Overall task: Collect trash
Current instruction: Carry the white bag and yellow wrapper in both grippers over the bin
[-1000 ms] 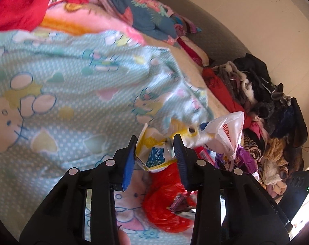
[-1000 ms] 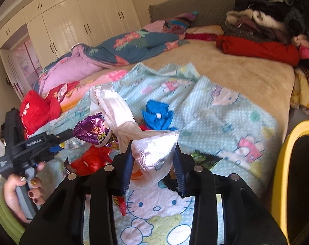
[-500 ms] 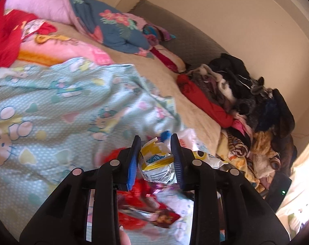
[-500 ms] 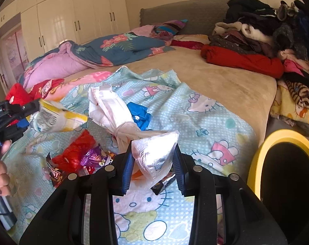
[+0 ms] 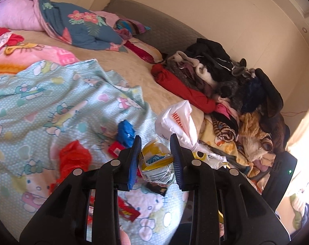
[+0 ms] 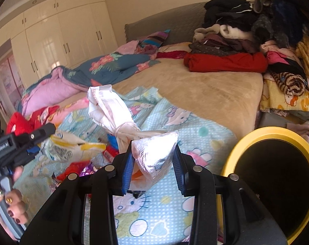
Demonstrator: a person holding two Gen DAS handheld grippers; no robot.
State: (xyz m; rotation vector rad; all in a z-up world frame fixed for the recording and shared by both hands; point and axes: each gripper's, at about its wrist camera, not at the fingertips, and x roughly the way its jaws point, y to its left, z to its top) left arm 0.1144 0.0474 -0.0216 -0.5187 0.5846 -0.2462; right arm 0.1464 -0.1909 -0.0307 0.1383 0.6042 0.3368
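My left gripper is shut on a crumpled yellow-and-white snack wrapper, held above the cartoon-cat blanket. The right wrist view shows that gripper at the left, with the wrapper sticking out of it. My right gripper is shut on a silver foil packet, and a knotted white plastic bag rises behind the packet. A red wrapper, a blue scrap and a flat red packet lie on the blanket. A black bin with a yellow rim stands at the right.
A heap of clothes covers the bed's right side, and a red garment lies in front of it. Pink and blue quilts are bunched at the far left. White wardrobes line the wall. A hand grips the left tool.
My left gripper has lifted the yellow wrapper off the blanket and swung right. My right gripper has carried the foil packet toward the bin, which now fills more of its view.
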